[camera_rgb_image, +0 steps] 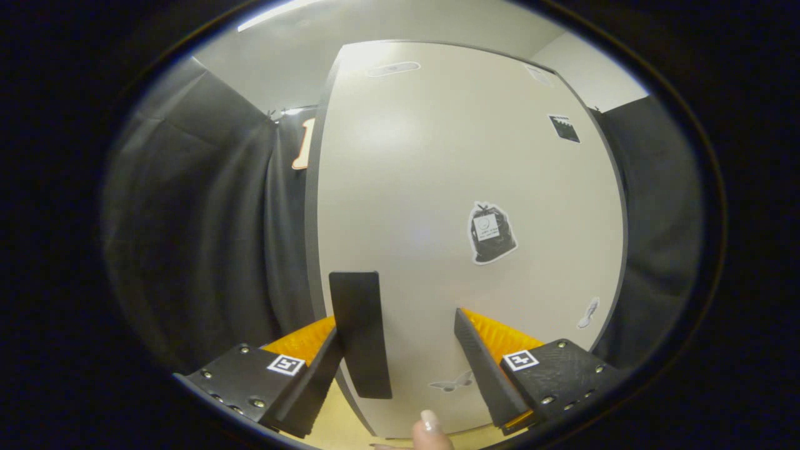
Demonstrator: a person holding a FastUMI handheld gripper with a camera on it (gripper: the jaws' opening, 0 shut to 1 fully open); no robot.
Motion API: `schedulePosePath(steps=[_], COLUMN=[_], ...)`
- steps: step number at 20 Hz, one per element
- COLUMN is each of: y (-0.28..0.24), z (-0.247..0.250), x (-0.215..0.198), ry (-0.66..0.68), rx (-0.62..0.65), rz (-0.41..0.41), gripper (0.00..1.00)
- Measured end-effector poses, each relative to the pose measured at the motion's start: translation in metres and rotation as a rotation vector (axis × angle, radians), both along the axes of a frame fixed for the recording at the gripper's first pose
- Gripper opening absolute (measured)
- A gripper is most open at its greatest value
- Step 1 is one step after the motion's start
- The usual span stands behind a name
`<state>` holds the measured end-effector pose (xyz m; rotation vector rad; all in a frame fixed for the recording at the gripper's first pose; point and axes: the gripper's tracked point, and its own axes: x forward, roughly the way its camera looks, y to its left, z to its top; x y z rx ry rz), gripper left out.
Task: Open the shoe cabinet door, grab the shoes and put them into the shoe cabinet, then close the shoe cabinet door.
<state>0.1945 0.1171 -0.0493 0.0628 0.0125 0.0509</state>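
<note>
Cabinet door standing closed and facing the gripper at close range.
Pale shoe cabinet door is rising just ahead of the fingers, black booth cloth hanging to either side. Its dark vertical handle is sitting between the spread fingers, close to the left one, neither visibly pressing it. A bin-bag sticker is showing above the right finger, a fingertip peeking in below.

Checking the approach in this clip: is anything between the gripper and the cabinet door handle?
Nothing visible. The gripper is open, and the handle on the door stands between its fingers, close to the left one. A fingertip shows below, beside the right finger, not in the path.
</note>
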Motion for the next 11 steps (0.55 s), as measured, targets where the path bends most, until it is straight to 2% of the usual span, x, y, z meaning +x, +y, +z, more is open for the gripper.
schedulePosePath(steps=[4, 11], y=[-0.0086, -0.0110], z=[0.0009, 0.0001], x=[-0.0001, -0.0012], ry=[-0.004, -0.018], rx=[0.002, 0.002], rz=[-0.024, -0.015], gripper=[0.99, 1.00])
